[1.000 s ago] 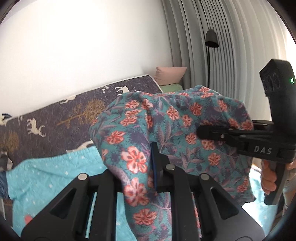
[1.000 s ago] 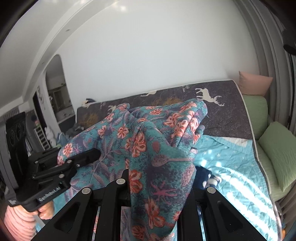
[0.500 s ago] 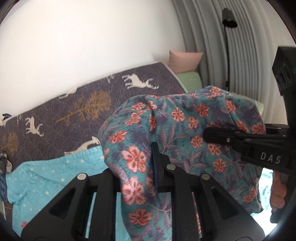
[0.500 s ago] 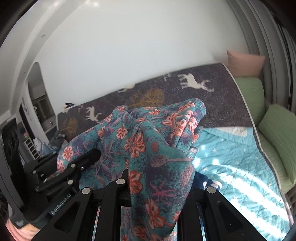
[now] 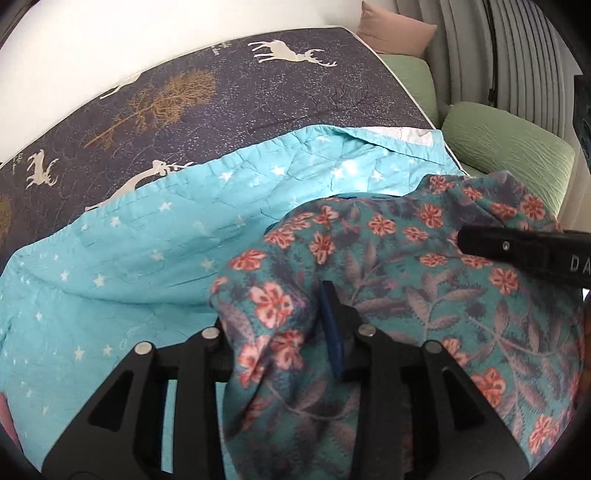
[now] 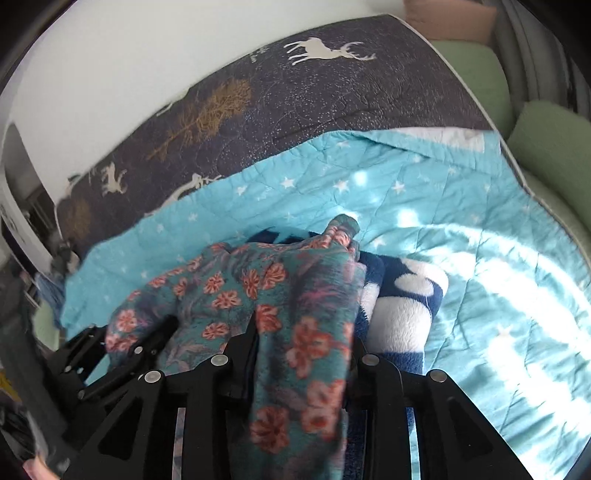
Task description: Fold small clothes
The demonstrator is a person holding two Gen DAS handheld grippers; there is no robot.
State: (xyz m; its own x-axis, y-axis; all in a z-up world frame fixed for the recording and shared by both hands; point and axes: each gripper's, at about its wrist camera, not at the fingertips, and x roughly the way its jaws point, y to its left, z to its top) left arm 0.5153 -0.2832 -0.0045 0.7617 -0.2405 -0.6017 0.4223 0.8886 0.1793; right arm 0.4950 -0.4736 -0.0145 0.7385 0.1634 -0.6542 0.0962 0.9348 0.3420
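Observation:
A teal garment with red flowers [image 5: 406, 295] lies bunched low over the bed, and both grippers have cloth from it between their fingers. In the left wrist view a fold of it fills my left gripper [image 5: 273, 314], whose jaws are opening; the blue pad [image 5: 332, 332] shows beside the fold. A black finger of my right gripper [image 5: 517, 251] lies across the garment at the right. In the right wrist view the garment [image 6: 229, 291] hangs through my right gripper [image 6: 303, 332], also opening. It rests on a navy and white fleece piece [image 6: 402, 306]. The left gripper's fingers [image 6: 147, 339] sit at the left.
A turquoise quilt with white stars [image 5: 147, 258] covers the near part of the bed. Beyond it is a dark bedspread with deer and trees [image 5: 221, 92]. Green pillows [image 5: 509, 136], a pink cushion [image 5: 395, 33] and a grey curtain [image 5: 480, 55] line the right side.
Both grippers have come down with the floral garment from mid-air to the bed. Their jaws stand wider than before. The garment now rests on the fleece piece.

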